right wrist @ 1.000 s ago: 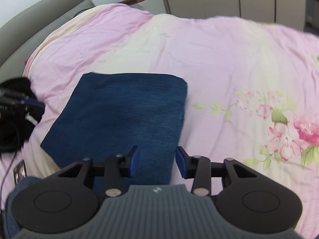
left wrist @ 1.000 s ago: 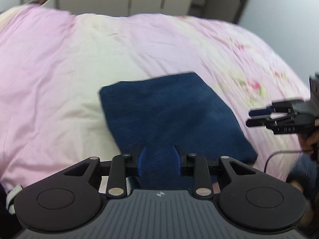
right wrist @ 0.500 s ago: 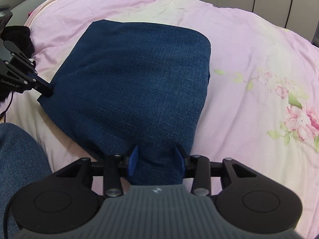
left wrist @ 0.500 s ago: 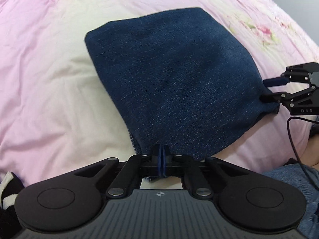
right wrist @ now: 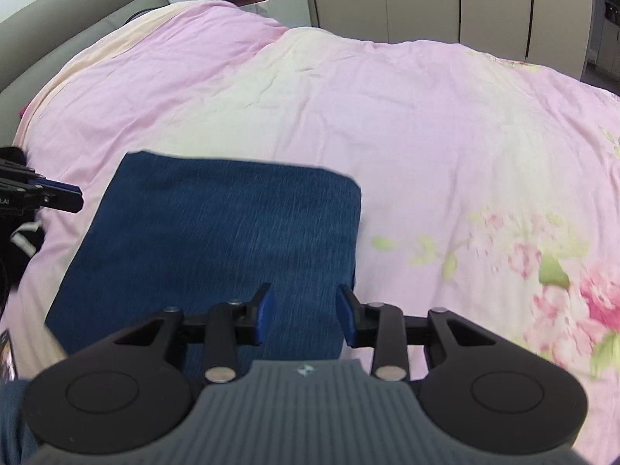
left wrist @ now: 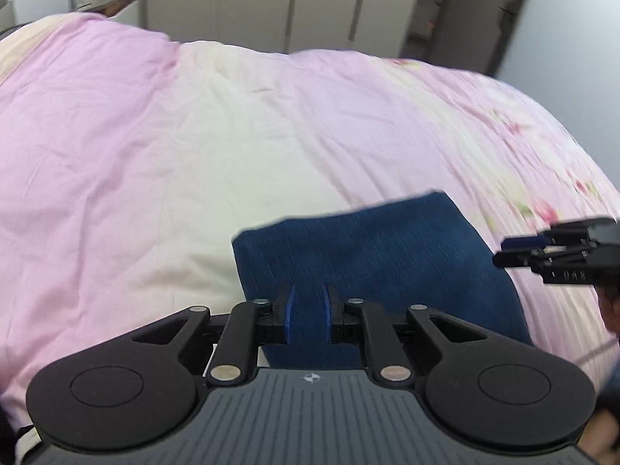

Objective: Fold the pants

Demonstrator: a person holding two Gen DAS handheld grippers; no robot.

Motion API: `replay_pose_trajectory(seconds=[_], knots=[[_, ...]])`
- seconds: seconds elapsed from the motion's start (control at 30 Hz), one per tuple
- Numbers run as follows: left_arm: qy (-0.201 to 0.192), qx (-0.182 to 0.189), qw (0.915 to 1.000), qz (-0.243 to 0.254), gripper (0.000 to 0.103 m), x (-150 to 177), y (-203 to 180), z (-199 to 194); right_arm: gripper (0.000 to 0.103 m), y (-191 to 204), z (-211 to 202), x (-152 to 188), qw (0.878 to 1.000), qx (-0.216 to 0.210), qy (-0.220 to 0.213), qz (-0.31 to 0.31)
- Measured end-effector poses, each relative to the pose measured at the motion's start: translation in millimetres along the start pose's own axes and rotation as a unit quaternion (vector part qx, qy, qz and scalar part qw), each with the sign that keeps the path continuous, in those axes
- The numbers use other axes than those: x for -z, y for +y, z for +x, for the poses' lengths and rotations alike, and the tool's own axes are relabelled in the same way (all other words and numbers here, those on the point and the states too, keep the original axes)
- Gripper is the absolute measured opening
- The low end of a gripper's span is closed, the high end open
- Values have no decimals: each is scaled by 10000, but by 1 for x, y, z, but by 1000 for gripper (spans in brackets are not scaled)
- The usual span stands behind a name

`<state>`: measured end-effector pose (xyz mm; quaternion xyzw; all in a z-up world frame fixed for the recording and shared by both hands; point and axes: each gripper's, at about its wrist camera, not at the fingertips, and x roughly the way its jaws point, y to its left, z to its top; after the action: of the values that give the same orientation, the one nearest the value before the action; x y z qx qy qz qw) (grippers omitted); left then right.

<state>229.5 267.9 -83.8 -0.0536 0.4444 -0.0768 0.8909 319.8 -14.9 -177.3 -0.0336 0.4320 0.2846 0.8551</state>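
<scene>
Partly, left tongs (left wrist: 308, 314) hide folded pants (left wrist: 379, 255).

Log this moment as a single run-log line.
phase: fold done, release | pants: folded flat on duvet | left gripper: jaws open, empty | right gripper: jaws open, empty

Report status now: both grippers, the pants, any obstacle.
Left gripper open, right gripper open, both empty. Folded pants flat on bed cover. No obstacle seen.

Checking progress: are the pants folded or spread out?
Folded: the pants lie as one compact blue rectangle on the bedspread.
</scene>
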Motion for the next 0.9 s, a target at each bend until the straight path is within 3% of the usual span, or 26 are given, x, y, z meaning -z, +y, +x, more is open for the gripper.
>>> replay_pose_trajectory(seconds=[0.17, 0.4, 0.47, 0.63, 0.8, 0.9], knots=[[211, -317, 9982, -455, 16, -6, 11, 36, 20, -6, 34, -19, 9998, 53, 172, 84], [309, -717, 9961, -400, 19, -6, -8, 13, 22, -4, 36, -27, 9996, 73, 232, -114], [173, -803, 9961, -333, 23, -5, -22, -6, 24, 0, 19, -28, 9999, 28, 96, -116], [-310, -933, 9951, -125, 33, 2, -62, -67, 44, 20, -51, -28, 9982, 16, -503, -323], [-825, -1310, 9879, -85, 54, 20, -103, -129, 64, 36, -131, -7, 9936, 73, -1085, -316], [-1024, -1550, 9826, -43, 61, 37, -127, -157, 66, 41, -170, 13, 9905, 49, -1355, -214]])
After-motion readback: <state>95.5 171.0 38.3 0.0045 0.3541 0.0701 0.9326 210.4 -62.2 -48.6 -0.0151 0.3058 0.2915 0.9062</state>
